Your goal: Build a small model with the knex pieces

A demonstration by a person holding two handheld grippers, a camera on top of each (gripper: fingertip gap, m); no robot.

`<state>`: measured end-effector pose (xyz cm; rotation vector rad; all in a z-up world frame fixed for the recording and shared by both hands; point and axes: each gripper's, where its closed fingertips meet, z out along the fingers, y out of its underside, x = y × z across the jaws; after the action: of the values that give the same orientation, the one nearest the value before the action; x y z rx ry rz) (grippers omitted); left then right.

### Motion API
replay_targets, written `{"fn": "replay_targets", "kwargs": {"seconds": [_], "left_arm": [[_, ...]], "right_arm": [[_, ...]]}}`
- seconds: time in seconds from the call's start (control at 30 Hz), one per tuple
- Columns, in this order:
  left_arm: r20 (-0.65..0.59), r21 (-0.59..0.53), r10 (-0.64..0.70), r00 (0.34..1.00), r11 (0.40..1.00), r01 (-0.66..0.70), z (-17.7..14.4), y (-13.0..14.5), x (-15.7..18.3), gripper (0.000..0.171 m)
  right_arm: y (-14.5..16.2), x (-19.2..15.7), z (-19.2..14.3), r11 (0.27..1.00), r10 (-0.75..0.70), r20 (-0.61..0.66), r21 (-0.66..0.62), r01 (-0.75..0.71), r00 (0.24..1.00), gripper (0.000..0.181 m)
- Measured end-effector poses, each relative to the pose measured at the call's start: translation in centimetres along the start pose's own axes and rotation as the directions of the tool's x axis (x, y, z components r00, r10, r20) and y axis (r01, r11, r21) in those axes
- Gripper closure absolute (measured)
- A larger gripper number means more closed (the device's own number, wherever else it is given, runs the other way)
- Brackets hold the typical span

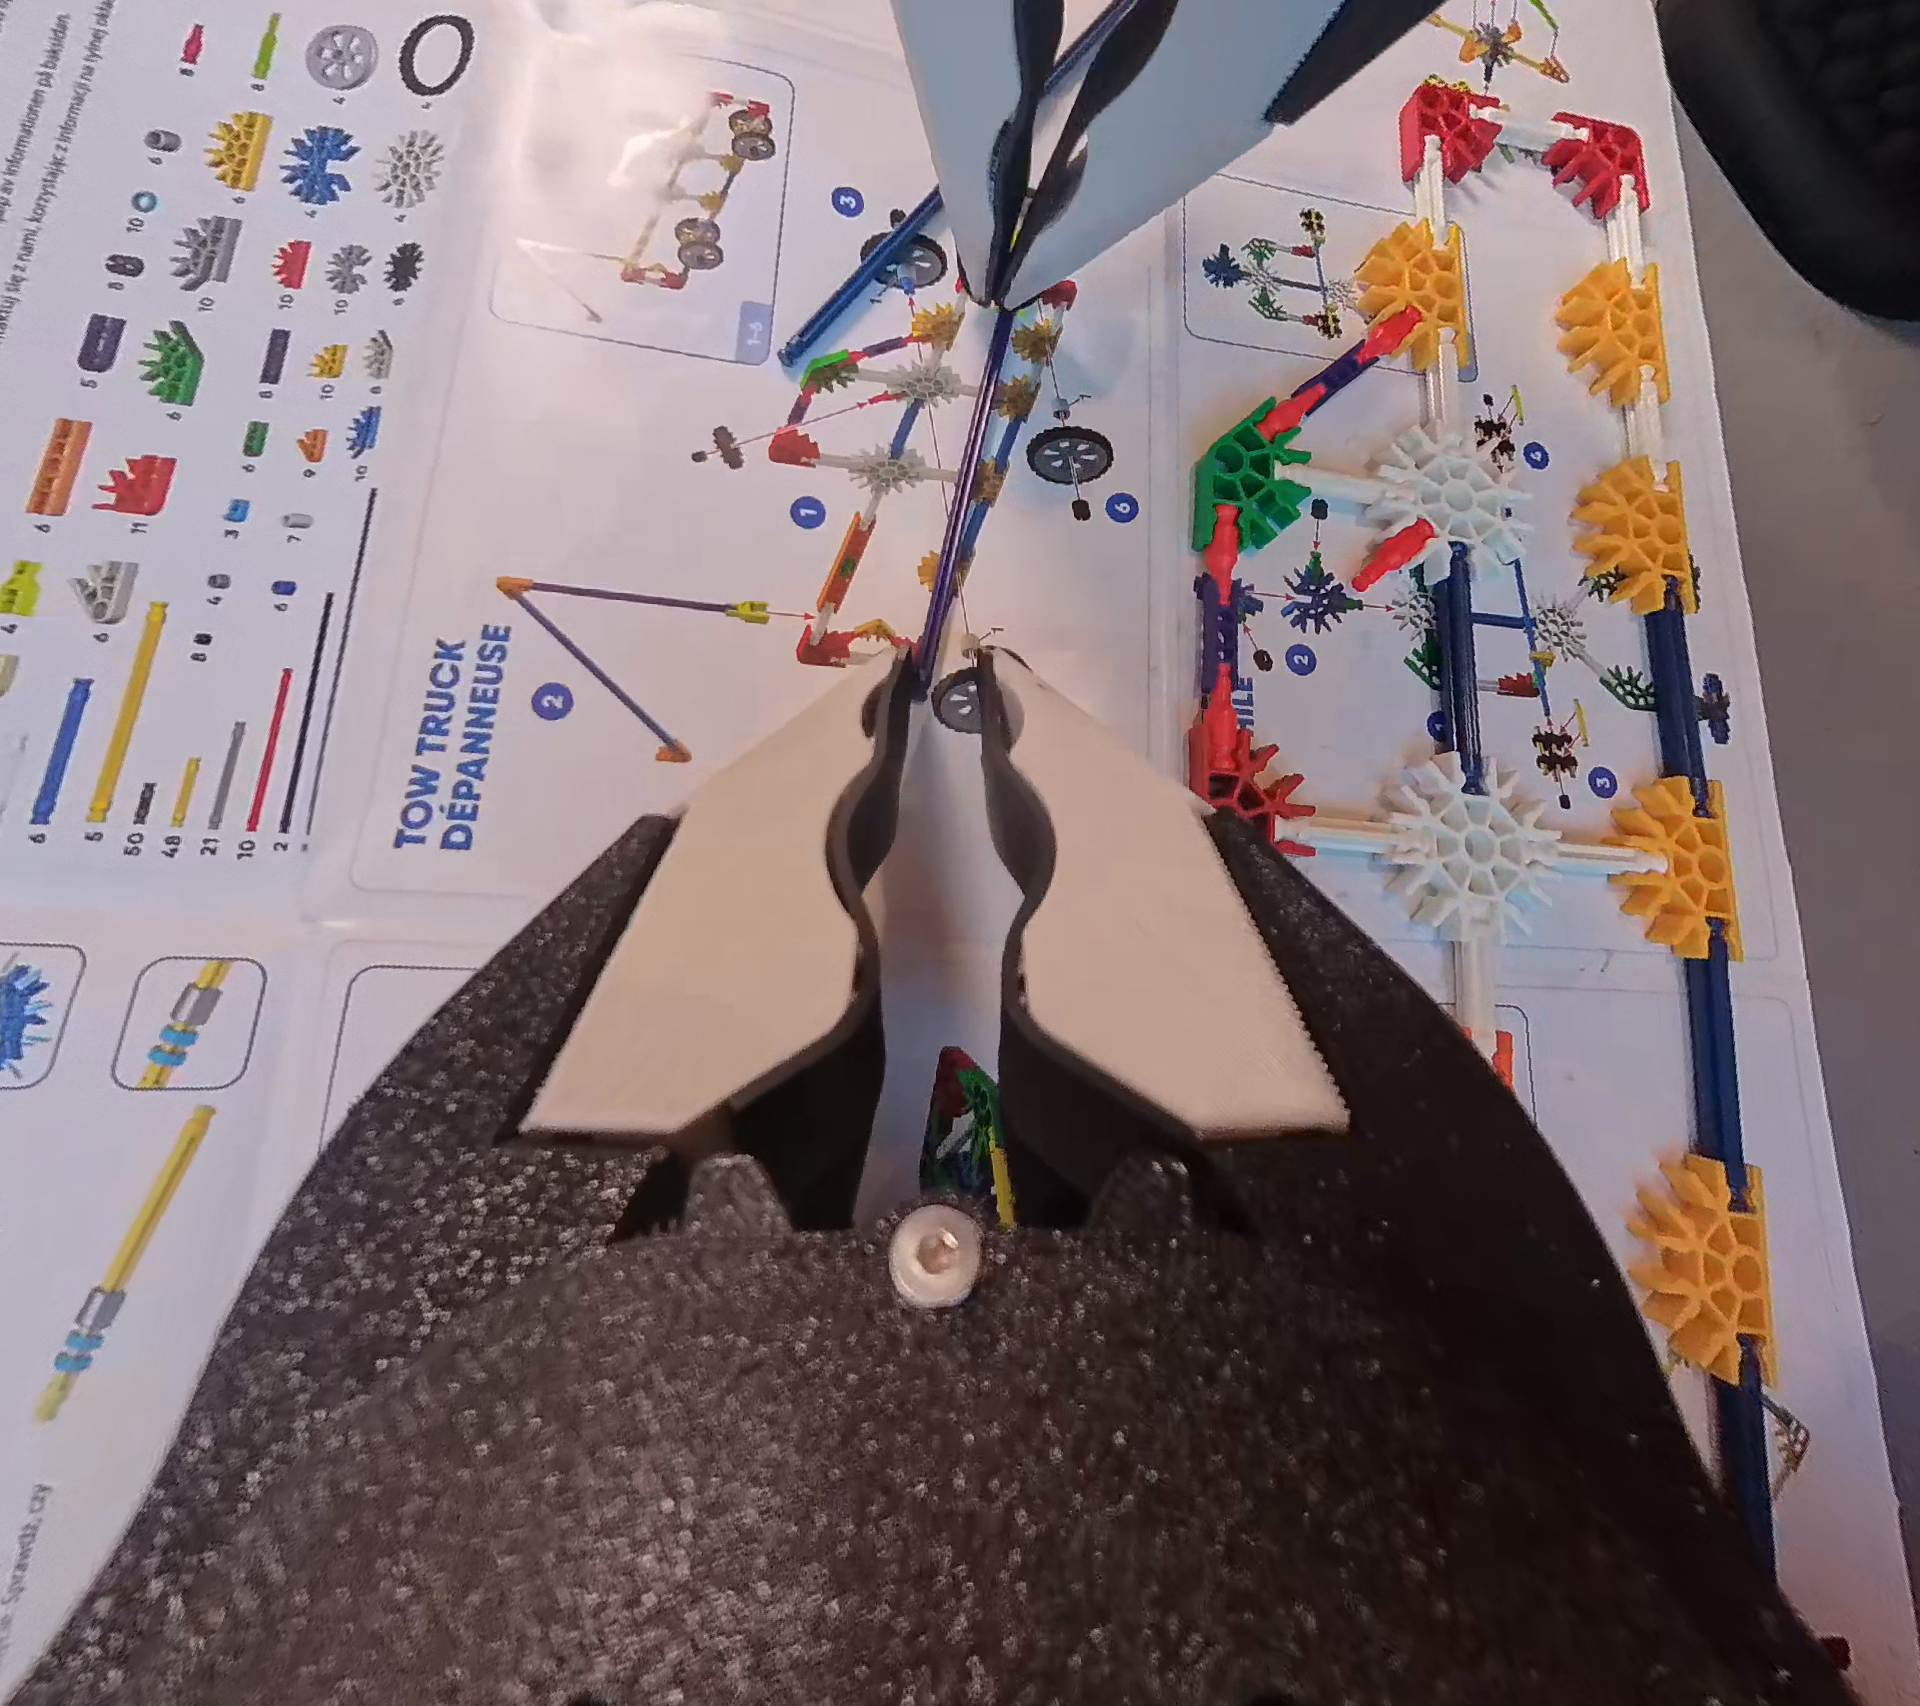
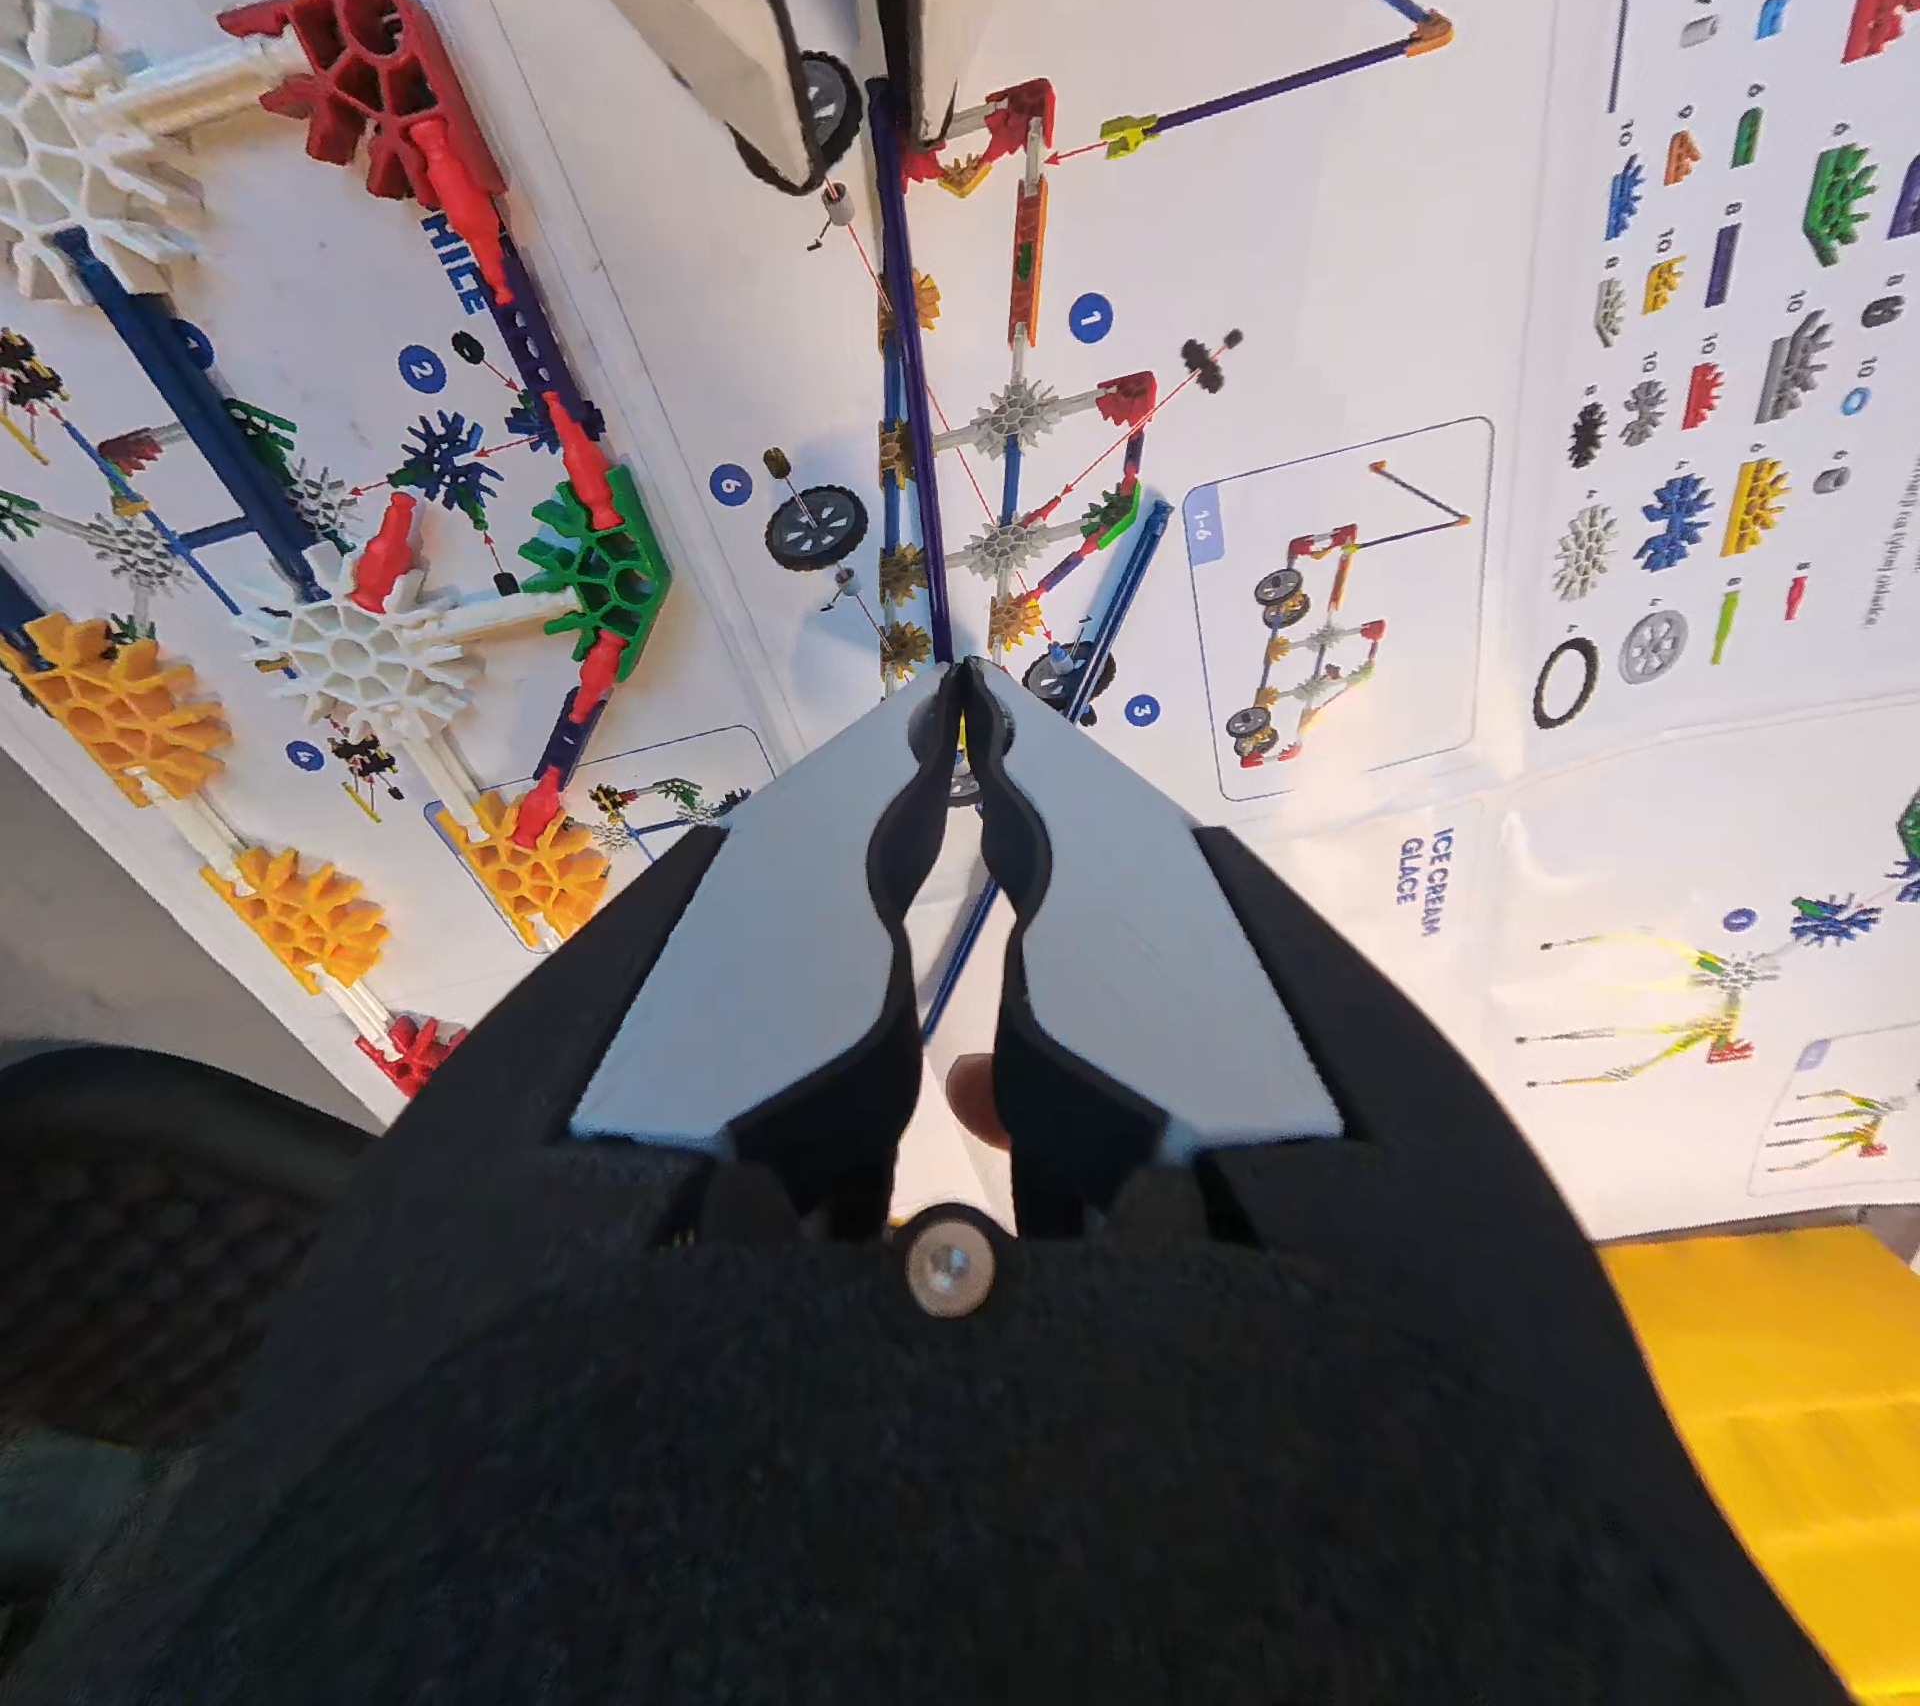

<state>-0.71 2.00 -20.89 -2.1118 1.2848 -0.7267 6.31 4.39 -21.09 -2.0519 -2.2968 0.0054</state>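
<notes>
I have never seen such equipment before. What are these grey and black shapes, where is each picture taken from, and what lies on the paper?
Nothing here is a robot arm: a person holds two hand tools, each with two grey fingers and a camera behind them. One picture looks along the left gripper, the other along the right gripper; each also shows the other tool farther off. Between them they hold a thin purple rod, one at each end, the right gripper shut on it. They hover over a printed instruction sheet for a building toy. On the sheet lies a half-built toy frame of yellow, white, red and green connectors, and a loose blue rod.
</notes>
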Motion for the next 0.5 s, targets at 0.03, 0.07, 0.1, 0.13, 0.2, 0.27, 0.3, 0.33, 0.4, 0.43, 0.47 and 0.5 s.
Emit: {"fn": "replay_targets", "kwargs": {"seconds": [0.03,0.07,0.1,0.13,0.2,0.27,0.3,0.33,0.4,0.43,0.47,0.5], "left_arm": [[-0.001,0.001,-0.002,1.000,1.000,0.002,0.00,-0.01,-0.01,0.162],[-0.002,0.002,-0.004,1.000,1.000,0.004,0.00,-0.01,-0.02,0.162],[-0.003,0.004,-0.005,1.000,1.000,0.005,-0.01,-0.01,-0.01,0.162],[-0.003,0.005,-0.006,1.000,1.000,0.006,-0.01,-0.01,-0.01,0.162],[-0.004,0.007,-0.008,1.000,1.000,0.008,-0.01,-0.02,-0.03,0.162],[-0.001,0.008,-0.006,1.000,1.000,0.006,0.01,-0.03,-0.05,0.163],[0.002,0.008,-0.003,1.000,1.000,0.003,0.00,-0.03,-0.06,0.163],[0.006,0.009,0.001,1.000,1.000,-0.001,0.01,-0.03,-0.07,0.163],[0.014,0.009,0.009,1.000,1.000,-0.009,0.02,0.00,-0.03,0.162],[0.018,0.009,0.013,1.000,1.000,-0.013,0.01,0.01,-0.01,0.162],[0.021,0.009,0.016,1.000,1.000,-0.016,0.02,0.01,-0.01,0.162],[0.024,0.009,0.018,1.000,1.000,-0.019,0.03,0.02,-0.01,0.162]], "right_arm": [[-0.02,0.00,0.00,1.000,-0.016,-0.018,0.000,0.016,1.000,0.181],[-0.05,0.00,0.00,1.000,-0.028,-0.033,0.003,0.028,0.999,0.181],[-0.05,0.00,0.00,0.999,-0.037,-0.044,0.007,0.037,0.998,0.181],[-0.08,0.00,0.00,0.999,-0.040,-0.049,0.013,0.041,0.998,0.181],[-0.10,0.00,0.01,0.998,-0.054,-0.052,0.022,0.055,0.997,0.181],[-0.12,-0.01,0.02,0.998,-0.059,-0.059,0.026,0.061,0.996,0.181],[-0.13,0.00,0.01,0.998,-0.055,-0.060,0.035,0.057,0.997,0.181],[-0.13,0.01,-0.01,0.998,-0.035,-0.052,0.051,0.038,0.998,0.181],[-0.13,0.06,-0.05,0.993,0.019,-0.014,0.113,-0.017,1.000,0.181],[-0.10,0.11,-0.09,0.985,0.060,0.008,0.161,-0.061,0.998,0.181],[-0.13,0.36,-0.21,0.969,0.108,0.021,0.220,-0.110,0.994,0.181],[0.07,0.48,-0.40,0.955,0.138,0.040,0.259,-0.144,0.990,0.181]]}}
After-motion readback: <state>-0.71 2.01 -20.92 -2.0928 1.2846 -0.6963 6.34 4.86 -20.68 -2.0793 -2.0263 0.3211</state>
